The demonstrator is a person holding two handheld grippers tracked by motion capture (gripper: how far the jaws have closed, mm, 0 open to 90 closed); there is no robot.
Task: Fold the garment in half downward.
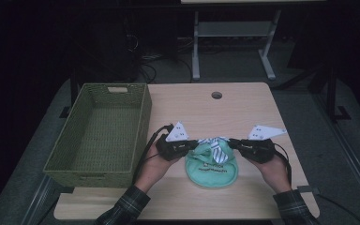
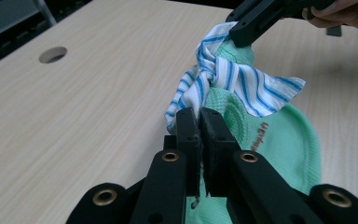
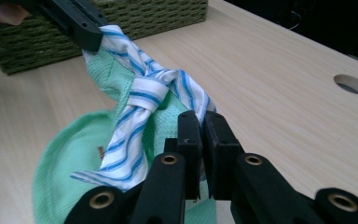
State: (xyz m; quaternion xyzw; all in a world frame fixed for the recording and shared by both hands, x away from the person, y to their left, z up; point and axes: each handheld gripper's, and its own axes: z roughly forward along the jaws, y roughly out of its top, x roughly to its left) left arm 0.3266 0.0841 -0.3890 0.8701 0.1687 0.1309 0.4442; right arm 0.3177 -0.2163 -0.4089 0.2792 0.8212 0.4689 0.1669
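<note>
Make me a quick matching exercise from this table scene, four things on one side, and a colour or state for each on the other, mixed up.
Things:
1. basket
2. bib
3. striped ribbon
4. table hole

Descriptions:
A. mint green cloth
B. white with blue stripes, knotted
C. olive woven, nothing inside
D. round, at the far edge

Pairs: 1-C, 2-A, 3-B, 4-D

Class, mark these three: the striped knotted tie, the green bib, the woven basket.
striped knotted tie (image 3: 145, 91), right gripper view, on the knot.
green bib (image 2: 284, 140), left gripper view, on its flat cloth.
woven basket (image 1: 143, 123), high view, on its right wall.
</note>
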